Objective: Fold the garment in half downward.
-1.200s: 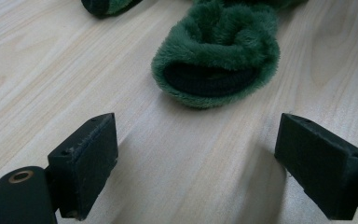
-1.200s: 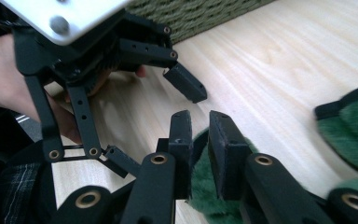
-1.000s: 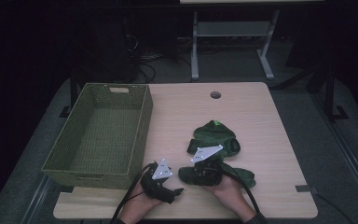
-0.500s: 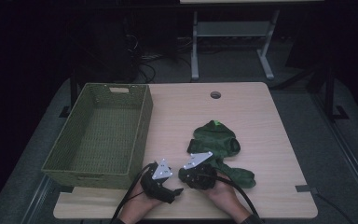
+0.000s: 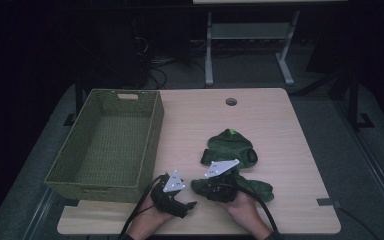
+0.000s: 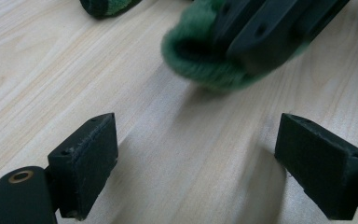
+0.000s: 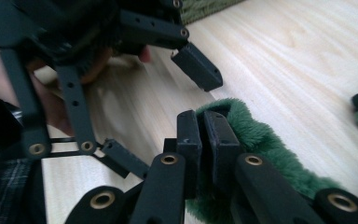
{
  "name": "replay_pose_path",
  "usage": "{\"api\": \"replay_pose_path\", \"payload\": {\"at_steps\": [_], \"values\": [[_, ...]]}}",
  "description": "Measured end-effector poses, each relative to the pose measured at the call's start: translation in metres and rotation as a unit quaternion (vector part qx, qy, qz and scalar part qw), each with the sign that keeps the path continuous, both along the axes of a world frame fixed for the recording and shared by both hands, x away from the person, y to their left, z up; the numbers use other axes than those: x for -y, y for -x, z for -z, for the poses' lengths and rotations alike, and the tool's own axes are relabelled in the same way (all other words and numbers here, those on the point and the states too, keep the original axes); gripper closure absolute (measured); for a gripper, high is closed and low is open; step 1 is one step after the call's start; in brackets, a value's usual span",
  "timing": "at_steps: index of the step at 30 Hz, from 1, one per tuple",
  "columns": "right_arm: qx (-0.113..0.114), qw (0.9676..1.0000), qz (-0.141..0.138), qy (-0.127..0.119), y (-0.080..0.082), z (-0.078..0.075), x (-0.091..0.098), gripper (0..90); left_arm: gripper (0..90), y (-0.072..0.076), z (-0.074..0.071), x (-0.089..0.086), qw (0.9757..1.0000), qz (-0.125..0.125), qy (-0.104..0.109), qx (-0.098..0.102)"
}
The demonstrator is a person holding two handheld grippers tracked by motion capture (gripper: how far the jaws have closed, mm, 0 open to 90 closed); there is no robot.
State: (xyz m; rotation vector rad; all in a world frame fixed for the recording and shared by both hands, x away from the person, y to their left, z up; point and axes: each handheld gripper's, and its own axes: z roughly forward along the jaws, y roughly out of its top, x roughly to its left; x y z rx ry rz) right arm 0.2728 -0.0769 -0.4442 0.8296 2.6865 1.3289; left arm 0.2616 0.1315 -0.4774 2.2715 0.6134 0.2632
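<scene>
A green fleece garment (image 5: pixel 230 147) lies crumpled on the right half of the wooden table (image 5: pixel 280 125). At its near left edge sits my right gripper (image 5: pixel 200 187). Its jaws have just been closing and are now shut on a fold of the fleece (image 7: pixel 261 140); in the right gripper view (image 7: pixel 204 128) they are nearly together with the pile bulging around them. My left gripper (image 5: pixel 190 200) rests just to the left, pointing at that fold. Its jaws (image 6: pixel 196 158) stand wide open over bare wood, with the pinched fleece (image 6: pixel 205 60) just beyond them.
A green woven basket (image 5: pixel 152 135) stands on the table's left half, close to my left hand. A cable hole (image 5: pixel 231 101) sits near the far edge. Beyond the table a metal stand (image 5: pixel 245 35) rises from a dark floor.
My right gripper has shifted slightly at the garment's near edge. The left gripper and the basket have stayed where they were.
</scene>
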Motion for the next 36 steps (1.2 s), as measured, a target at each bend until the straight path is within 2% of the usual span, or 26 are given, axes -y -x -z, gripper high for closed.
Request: {"api": "replay_pose_path", "payload": {"at_steps": [4, 8, 16, 23, 27, 32, 36], "values": [[0.001, 0.9996, 0.011, -0.027, 0.001, -0.007, 0.013, 85.0, 12.4, 0.000, 0.000, 0.000, 1.0000, 0.000, 0.000, 0.000], [0.007, 0.9988, 0.024, -0.041, 0.002, -0.013, 0.024, 84.6, 12.4, 0.000, 0.000, 0.000, 1.0000, 0.000, 0.001, -0.002], [0.019, 0.9967, 0.051, -0.059, 0.004, -0.021, 0.052, 84.4, 12.4, 0.000, 0.000, 0.000, 1.0000, 0.000, 0.000, 0.000], [0.021, 0.9943, 0.080, -0.067, 0.004, -0.018, 0.075, 83.6, 12.4, 0.000, 0.000, 0.000, 1.0000, 0.000, 0.000, 0.000], [0.013, 0.9933, 0.096, -0.062, 0.004, -0.015, 0.085, 83.3, 12.4, 0.000, 0.000, 0.000, 1.0000, 0.000, 0.001, -0.002], [0.021, 0.9911, 0.123, -0.046, 0.007, -0.013, 0.103, 82.3, 12.4, 0.000, 0.000, 0.000, 1.0000, 0.000, 0.001, -0.002], [0.013, 0.9889, 0.145, -0.028, 0.006, -0.010, 0.115, 77.4, 12.4, 0.000, 0.000, 0.000, 1.0000, 0.000, 0.001, -0.002]]}}
